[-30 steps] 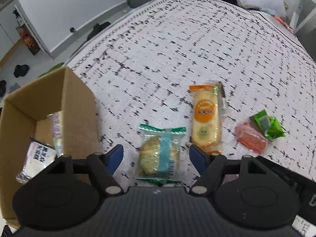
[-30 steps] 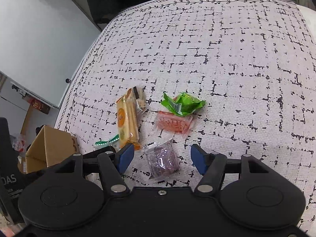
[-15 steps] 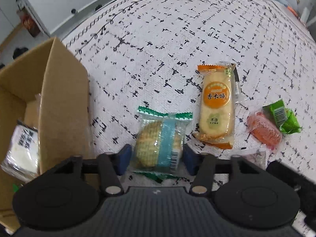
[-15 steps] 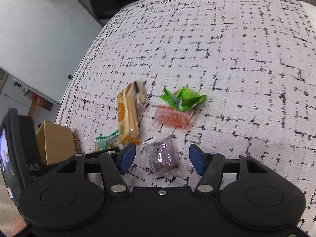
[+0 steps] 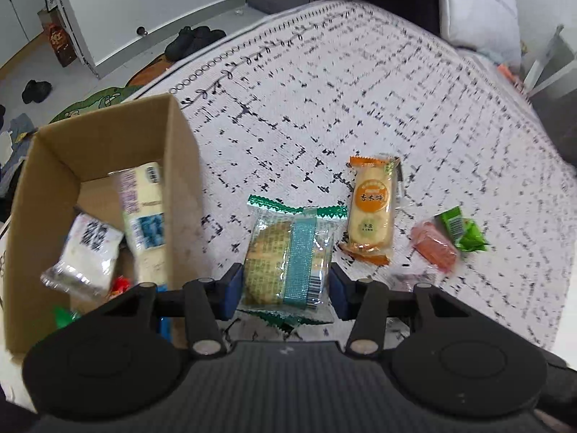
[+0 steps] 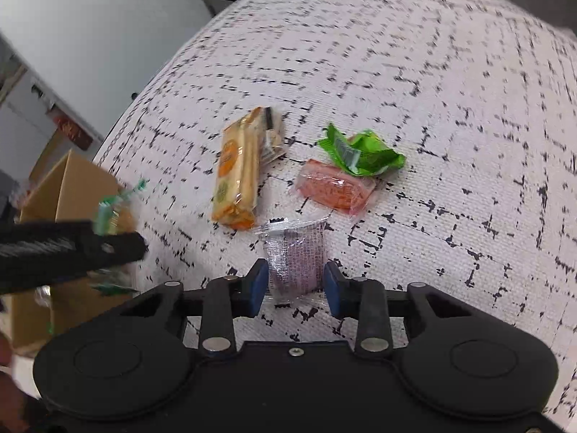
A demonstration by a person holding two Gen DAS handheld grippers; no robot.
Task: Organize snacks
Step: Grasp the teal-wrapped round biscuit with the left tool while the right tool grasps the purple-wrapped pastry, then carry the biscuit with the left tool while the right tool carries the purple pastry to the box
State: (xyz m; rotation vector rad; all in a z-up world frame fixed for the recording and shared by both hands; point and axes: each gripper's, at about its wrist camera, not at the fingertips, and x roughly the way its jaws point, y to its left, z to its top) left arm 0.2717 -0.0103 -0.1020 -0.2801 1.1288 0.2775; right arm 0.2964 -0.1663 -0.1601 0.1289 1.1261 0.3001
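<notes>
My left gripper (image 5: 285, 290) is shut on a clear cookie packet with green zigzag ends (image 5: 286, 263), held just right of the open cardboard box (image 5: 180, 166). The box holds several wrapped snacks. On the patterned bedspread lie an orange rice-cracker packet (image 5: 371, 209), a red packet (image 5: 432, 250) and a crumpled green packet (image 5: 463, 231). My right gripper (image 6: 295, 288) is shut on a small purple packet (image 6: 297, 254), both blue pads touching its sides. Beyond it lie the orange packet (image 6: 238, 169), the red packet (image 6: 333, 186) and the green packet (image 6: 360, 153). The left gripper (image 6: 72, 249) shows blurred at the left.
The bedspread (image 5: 360, 83) drops off at its left edge to a floor with shoes (image 5: 194, 39) and a white cabinet (image 5: 151, 3). A pillow (image 5: 476, 3) lies at the bed's far end. The box (image 6: 68, 187) sits at the bed's left edge.
The left gripper closed on the cookie packet and lifted it toward the box. The right gripper moved onto the purple packet and its fingers closed against it.
</notes>
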